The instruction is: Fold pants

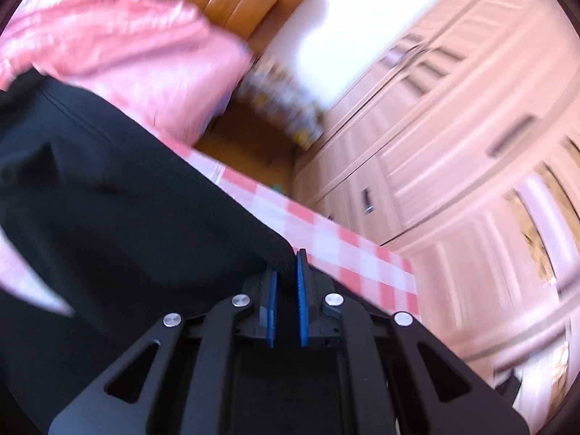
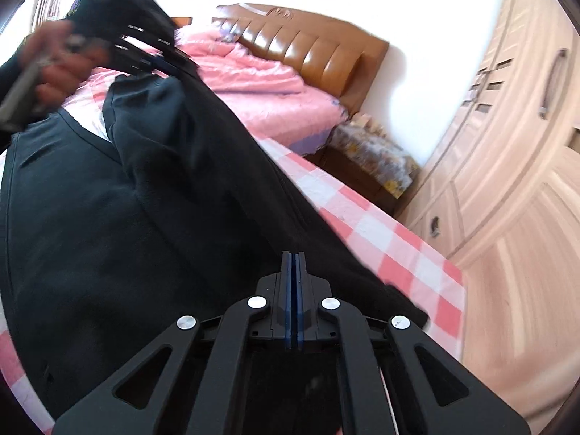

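- left wrist view: the left gripper (image 1: pixel 287 272) has its blue pads (image 1: pixel 301 290) clamped on a corner of the black pants (image 1: pixel 127 199); a wad of dark cloth sits between the fingers, right at their tips.
- from those fingers the cloth runs off to the left and ahead, sagging down over the pink checked sheet (image 1: pixel 326 246), which shows just beyond and to the right of the tips.
- right wrist view: the right gripper (image 2: pixel 293 264) has its fingers pressed tight together on the pants (image 2: pixel 108 235); the pads nearly meet, and i'd say only a thin edge of cloth is pinched there, though black on black makes it hard to see.
- ahead and to the left of the right fingers, the fabric climbs towards the left gripper (image 2: pixel 152 58), held in the person's hand (image 2: pixel 50 72), so one end hangs off the sheet (image 2: pixel 398 253).
- how far along, as i judge it: both ends gripped, a fold only begun; the pants remain long and loose, no flat fold lies on the bed, so most work remains.
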{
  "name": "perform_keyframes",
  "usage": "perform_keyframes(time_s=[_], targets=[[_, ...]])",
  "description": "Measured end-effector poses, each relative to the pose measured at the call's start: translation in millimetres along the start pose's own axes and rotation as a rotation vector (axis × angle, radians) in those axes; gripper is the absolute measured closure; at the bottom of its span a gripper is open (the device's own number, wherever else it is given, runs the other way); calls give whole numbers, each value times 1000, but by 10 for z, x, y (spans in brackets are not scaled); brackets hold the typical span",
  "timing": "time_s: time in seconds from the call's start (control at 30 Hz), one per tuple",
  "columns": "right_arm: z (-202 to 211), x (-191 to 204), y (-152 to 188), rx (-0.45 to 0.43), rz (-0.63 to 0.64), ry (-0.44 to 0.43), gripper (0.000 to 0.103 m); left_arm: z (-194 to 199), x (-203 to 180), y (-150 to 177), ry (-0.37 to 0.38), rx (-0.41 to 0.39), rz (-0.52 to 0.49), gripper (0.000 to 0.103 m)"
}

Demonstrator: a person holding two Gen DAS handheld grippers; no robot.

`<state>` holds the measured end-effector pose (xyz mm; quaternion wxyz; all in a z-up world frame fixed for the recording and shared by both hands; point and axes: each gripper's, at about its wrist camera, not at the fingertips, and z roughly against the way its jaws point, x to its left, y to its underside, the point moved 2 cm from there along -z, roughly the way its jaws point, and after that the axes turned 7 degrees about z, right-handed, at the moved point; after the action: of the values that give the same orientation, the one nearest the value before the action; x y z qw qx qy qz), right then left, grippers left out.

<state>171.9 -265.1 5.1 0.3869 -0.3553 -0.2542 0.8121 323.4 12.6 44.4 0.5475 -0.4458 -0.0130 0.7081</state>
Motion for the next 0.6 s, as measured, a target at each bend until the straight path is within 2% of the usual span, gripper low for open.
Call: perform_keyframes(time_s=[0.07,0.2,0.27,0.33,0.4,0.43,0.5,0.53,0.57,0.6], targets=[[214,98,152,-14,-15,11,100,382,78,369,11,-61,-50,93],[585,446,428,-16,-27,-2,100,738,435,1116,-4,-98,-88,93],[655,624,550,2,-50,-40,100,820,703,1456,-22,-85,-92,93],[699,822,693,22,-76,-78,100,880,927,1644,-22,-55,-71,93],[630,975,815,62,-114,-116,99,823,1172,1836,-26,20,-39,90],[596,1009,873,77,-139,-114,97,796,1247,1855,-23,40,-27,85],[573,991,949,99,-220,-134,96,763,1330,1882,-31,44,-16,69],[599,968,973,98,-263,-143,94,780,1334,1864,-22,41,-7,52],[644,898,995,83,-333,-159,85,843,1343,1845,7,26,18,32],[706,868,1021,61,-380,-168,72,887,1350,1820,25,12,33,22]])
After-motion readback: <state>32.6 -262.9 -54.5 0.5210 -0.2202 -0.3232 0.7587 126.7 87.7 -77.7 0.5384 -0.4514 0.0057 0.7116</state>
